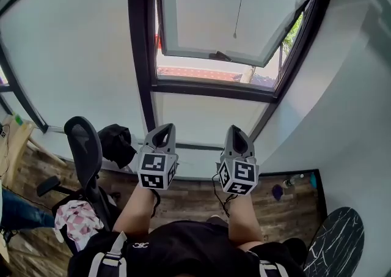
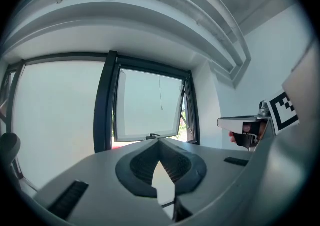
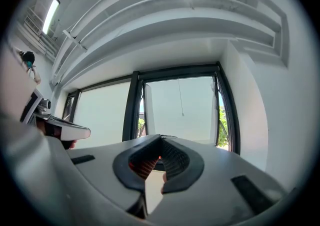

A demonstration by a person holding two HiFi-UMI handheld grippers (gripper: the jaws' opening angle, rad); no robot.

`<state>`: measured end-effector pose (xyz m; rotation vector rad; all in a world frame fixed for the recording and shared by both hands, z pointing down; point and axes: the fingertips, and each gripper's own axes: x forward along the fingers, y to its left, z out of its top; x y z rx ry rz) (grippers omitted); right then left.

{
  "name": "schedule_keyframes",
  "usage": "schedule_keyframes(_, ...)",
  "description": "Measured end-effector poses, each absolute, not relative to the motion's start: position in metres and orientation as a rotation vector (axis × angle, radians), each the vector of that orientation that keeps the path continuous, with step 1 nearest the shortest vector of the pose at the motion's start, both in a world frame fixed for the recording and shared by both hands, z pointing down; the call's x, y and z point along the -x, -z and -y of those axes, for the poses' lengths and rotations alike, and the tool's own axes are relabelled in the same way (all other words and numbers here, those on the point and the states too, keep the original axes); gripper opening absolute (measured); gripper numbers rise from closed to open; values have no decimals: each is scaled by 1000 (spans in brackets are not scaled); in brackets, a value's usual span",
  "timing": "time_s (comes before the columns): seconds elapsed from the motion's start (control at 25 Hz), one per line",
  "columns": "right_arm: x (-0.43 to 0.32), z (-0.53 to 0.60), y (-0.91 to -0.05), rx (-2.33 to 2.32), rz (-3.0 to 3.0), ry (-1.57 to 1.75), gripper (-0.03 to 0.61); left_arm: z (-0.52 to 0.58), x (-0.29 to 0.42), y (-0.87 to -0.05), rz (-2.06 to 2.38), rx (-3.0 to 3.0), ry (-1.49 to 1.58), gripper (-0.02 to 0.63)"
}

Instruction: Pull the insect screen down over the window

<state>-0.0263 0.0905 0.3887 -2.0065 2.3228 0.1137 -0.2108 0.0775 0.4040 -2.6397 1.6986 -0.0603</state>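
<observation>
The window has a dark frame, and its white sash is swung outward. A thin pull cord hangs from the top of the opening and ends in a small knob; it also shows in the left gripper view and the right gripper view. No screen covers the opening. My left gripper and right gripper are held side by side below the window, pointing up at it and well short of the cord. Both are shut with nothing between them: left gripper, right gripper.
A black mesh office chair with clothing on its seat stands at the left. A dark bag lies by the sill. A bottle sits on the floor at the right, next to a dark round table. White wall closes the right side.
</observation>
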Motion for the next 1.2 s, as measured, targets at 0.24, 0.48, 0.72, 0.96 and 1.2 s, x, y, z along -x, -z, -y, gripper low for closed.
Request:
schedule_keyframes(0.24, 30, -64, -387, 1982, -2320, -123, 5, -51, 218, -404, -1708, 2631, 26, 2)
schedule_keyframes(0.48, 21, -14, -392, 1961, -2345, -113, 5, -8, 205, -407, -1712, 2612, 64, 2)
schedule_keyframes(0.72, 0, 54, -392, 1940, -2363, -134, 5, 53, 184, -404, -1741, 2577, 56, 2)
schedule_keyframes(0.96, -40, 130, -388, 1933, -2359, -124, 5, 128, 148, -399, -1768, 2552, 64, 2)
schedule_keyframes(1.2, -85, 205, -379, 1904, -2373, -113, 5, 203, 102, -393, -1790, 2547, 79, 2)
